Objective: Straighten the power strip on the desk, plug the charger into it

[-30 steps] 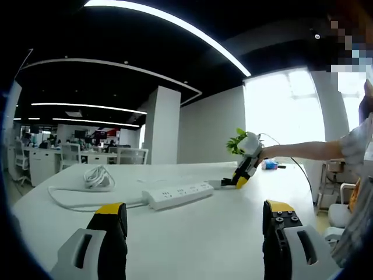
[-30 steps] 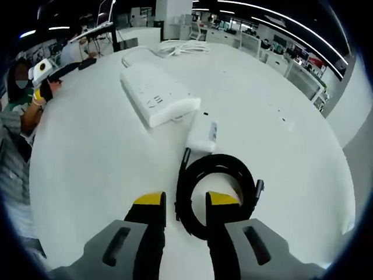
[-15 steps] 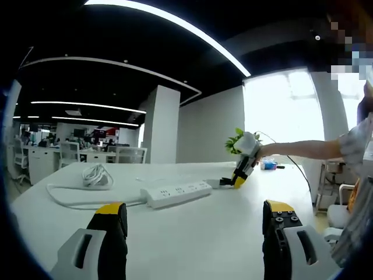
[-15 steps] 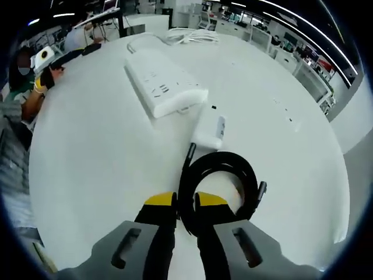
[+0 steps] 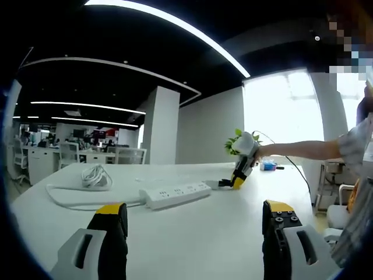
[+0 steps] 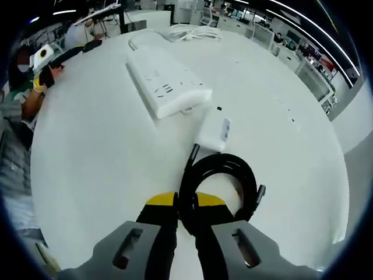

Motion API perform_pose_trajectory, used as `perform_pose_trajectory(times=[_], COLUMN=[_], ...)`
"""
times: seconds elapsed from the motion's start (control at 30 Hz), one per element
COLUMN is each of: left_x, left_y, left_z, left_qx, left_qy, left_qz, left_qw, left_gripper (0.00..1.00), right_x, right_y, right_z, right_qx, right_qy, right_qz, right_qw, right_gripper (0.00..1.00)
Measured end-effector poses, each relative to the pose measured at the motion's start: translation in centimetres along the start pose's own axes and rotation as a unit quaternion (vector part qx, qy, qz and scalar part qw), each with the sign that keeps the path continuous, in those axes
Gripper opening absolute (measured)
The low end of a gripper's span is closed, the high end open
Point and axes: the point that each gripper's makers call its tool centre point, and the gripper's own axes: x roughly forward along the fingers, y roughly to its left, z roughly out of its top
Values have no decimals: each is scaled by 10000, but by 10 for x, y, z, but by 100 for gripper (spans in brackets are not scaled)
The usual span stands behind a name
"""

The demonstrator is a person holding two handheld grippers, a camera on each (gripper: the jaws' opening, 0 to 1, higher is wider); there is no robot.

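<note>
**Right tongs pinched on the charger's black cable; left tongs spread wide over the desk**

Item 1. My right gripper (image 6: 185, 204), yellow-tipped: in the right gripper view its two tips are squeezed together on the near loop of the coiled black cable (image 6: 218, 175), with only the cable's thickness between them. From the left gripper view I see this same gripper at the far end of the desk, tips down on the surface near the strip's end.

Item 2. Small white rectangular charger block (image 6: 213, 131): lies flat on the white desk top (image 6: 99, 175), joined to the black coil, just beside the near end of the strip, with a narrow gap between them.

Item 3. Long white plastic power strip (image 6: 168, 88): lies flat, running away from the charger at a slant across the right gripper view; its white cord ends in a loose bundle of white cord (image 5: 96, 177) at the far side.

Item 4. My left gripper (image 5: 192, 224): tips set far apart, holding nothing, above the desk and well short of the strip.

Item 5. A person's outstretched forearm (image 5: 303, 150) reaches to the right gripper; a green potted plant (image 5: 236, 140) stands behind it.
</note>
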Motion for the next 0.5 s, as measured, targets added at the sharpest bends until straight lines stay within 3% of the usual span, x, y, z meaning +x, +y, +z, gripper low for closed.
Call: perform_pose_trajectory(times=[0.27,0.5], left_x=[-2,-3], left_y=[-2,-3], left_z=[-2,0], left_qx=[-3,-12], left_qy=[6,-44], left_qz=[0,-15], left_qw=[10000,10000], left_gripper=[98,98], right_x=[-6,-12], right_y=[7,14], right_z=[7,14], right_qx=[645,1282], right_qy=[-147,-349], right_qz=[132,357], right_qw=[9977,9905], right_gripper=[8,8])
